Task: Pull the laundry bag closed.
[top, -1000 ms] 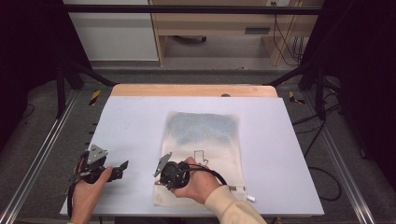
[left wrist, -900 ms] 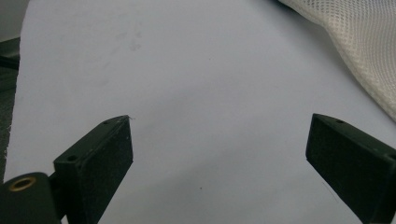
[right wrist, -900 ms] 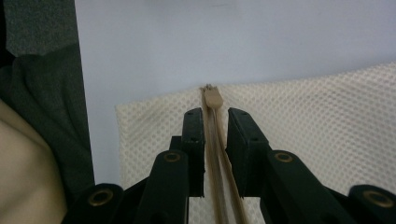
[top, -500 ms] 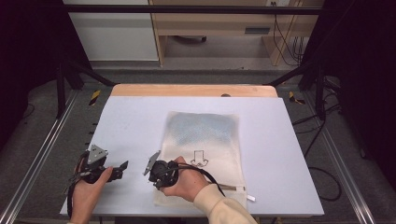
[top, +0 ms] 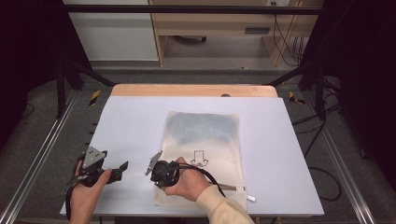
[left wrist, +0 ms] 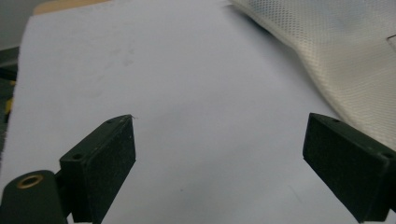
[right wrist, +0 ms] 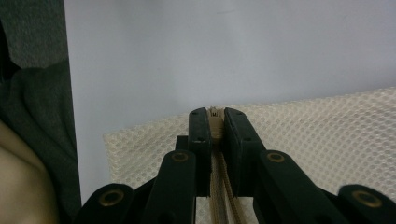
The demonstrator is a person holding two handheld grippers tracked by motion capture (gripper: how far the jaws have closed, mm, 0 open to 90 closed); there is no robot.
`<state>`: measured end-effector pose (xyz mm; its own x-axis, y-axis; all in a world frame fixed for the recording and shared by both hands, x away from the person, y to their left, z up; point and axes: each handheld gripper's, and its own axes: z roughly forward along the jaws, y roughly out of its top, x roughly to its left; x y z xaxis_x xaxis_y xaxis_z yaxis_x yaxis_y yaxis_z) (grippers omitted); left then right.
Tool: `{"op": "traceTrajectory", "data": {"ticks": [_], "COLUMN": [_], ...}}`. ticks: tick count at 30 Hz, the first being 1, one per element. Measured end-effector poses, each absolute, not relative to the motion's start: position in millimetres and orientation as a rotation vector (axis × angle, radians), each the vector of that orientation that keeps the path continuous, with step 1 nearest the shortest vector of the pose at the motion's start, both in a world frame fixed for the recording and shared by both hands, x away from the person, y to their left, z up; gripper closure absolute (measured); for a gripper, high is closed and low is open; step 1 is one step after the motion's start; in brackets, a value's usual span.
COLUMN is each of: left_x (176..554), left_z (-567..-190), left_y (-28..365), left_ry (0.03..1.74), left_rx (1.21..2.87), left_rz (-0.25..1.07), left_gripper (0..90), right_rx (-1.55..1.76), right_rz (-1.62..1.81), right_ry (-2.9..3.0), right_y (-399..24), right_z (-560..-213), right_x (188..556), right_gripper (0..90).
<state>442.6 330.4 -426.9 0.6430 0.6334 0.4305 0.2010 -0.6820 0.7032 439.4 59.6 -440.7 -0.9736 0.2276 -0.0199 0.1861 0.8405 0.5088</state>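
Observation:
A cream mesh bag [top: 205, 135] with a blue patch and a printed arrow lies flat on the white table [top: 135, 121]. A tan zipper [right wrist: 215, 122] runs along its near edge. My right gripper [top: 158, 178] sits at the bag's near left corner and points left. Its jaws have just been closing and are now shut on the zipper, as the right gripper view shows at the gripper [right wrist: 215, 114], with the mesh bag [right wrist: 327, 126] spreading to either side. My left gripper [top: 122, 167] rests open at the table's near left. In its own view the gripper [left wrist: 222, 126] has only bare table between its jaws, and the bag [left wrist: 336, 51] lies off to the right.
A small metal zipper pull [top: 250, 198] pokes out at the bag's near right corner. The table has a wooden strip [top: 196, 90] along its far edge. Metal rails [top: 42, 154] flank the table, and shelving [top: 210, 28] stands behind it.
My right gripper has edged a little left along the bag's near edge toward the corner. The left hand has stayed put.

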Motion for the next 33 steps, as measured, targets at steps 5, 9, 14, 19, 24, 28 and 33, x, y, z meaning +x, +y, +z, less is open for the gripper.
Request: {"op": "traceTrajectory", "data": {"ticks": [5,9,14,19,24,28,33], "left_x": [423.3,416.3,399.4,400.5,406.4,410.4,405.8], "left_z": [-422.4,-424.3,-422.1,-422.1,-423.9,-428.2,-431.9], "left_y": [316.9,314.9,301.7,294.8,293.7,293.5,282.4], "left_ry": [0.549,0.435,0.588,0.536,0.491,0.421,0.441], "left_rx": [2.407,2.458,2.322,2.341,2.38,2.34,2.316], "left_rz": [0.955,0.896,0.915,0.909,0.866,0.713,0.675], "left_gripper": [11.1,10.7,10.5,8.4,8.4,11.5,9.5], "right_rx": [0.349,0.34,0.36,0.346,0.341,0.327,0.315], "right_rz": [0.945,0.963,1.025,1.043,1.046,1.054,1.063], "right_ry": [2.887,2.886,2.872,2.857,2.851,2.846,2.842], "right_y": [45.5,39.2,34.5,34.3,35.4,35.9,36.2], "right_z": [-435.0,-434.2,-429.3,-427.9,-429.4,-430.9,-432.1], "right_x": [435.3,434.1,436.7,438.3,438.9,438.7,437.7], "right_gripper": [82.0,82.0,82.1,82.1,82.1,82.1,82.1]}}
